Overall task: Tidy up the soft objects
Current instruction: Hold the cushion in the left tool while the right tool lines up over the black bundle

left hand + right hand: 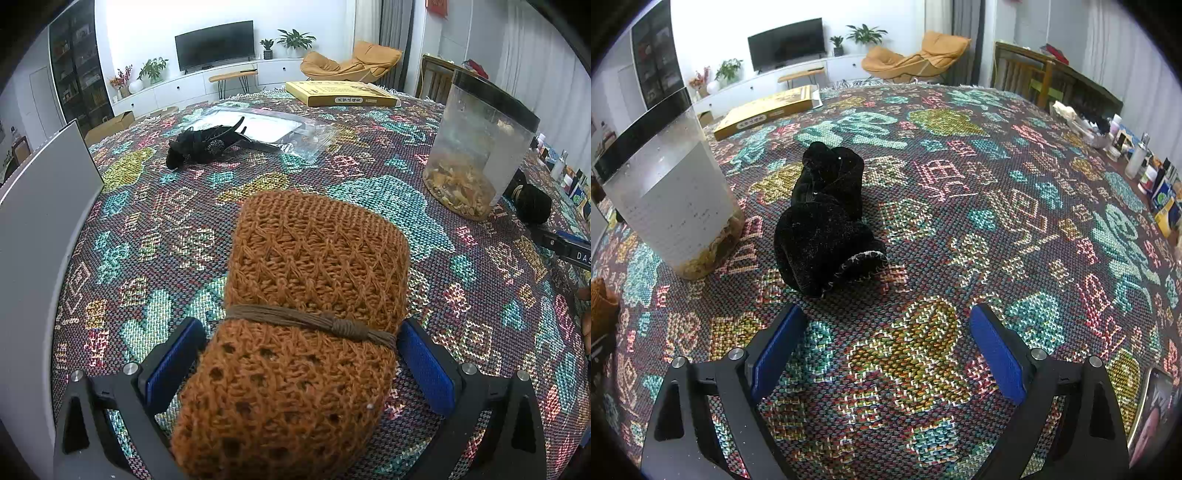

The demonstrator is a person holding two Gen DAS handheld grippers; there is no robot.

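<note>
An orange knitted roll (310, 317), tied with a brown cord, fills the left wrist view; my left gripper (301, 332) is shut on it at the cord, blue pads pressed to both sides. A black lacy cloth (203, 142) lies far left on the patterned tablecloth (155, 229). In the right wrist view, a black velvet bundle (823, 221) with white stitching sits just ahead and slightly left of my right gripper (886, 325), which is open with nothing between its fingers. The same bundle (532, 203) shows at the right in the left view. The orange roll's edge (602, 299) peeks in at left.
A clear jar (476, 147) (668, 192) with dried pieces at the bottom stands between the two grippers. A yellow flat box (340, 94) (768, 110) and a clear plastic bag (280, 129) lie farther back. A white panel (44, 206) stands at left. Bottles and clutter (1145, 162) line the right edge.
</note>
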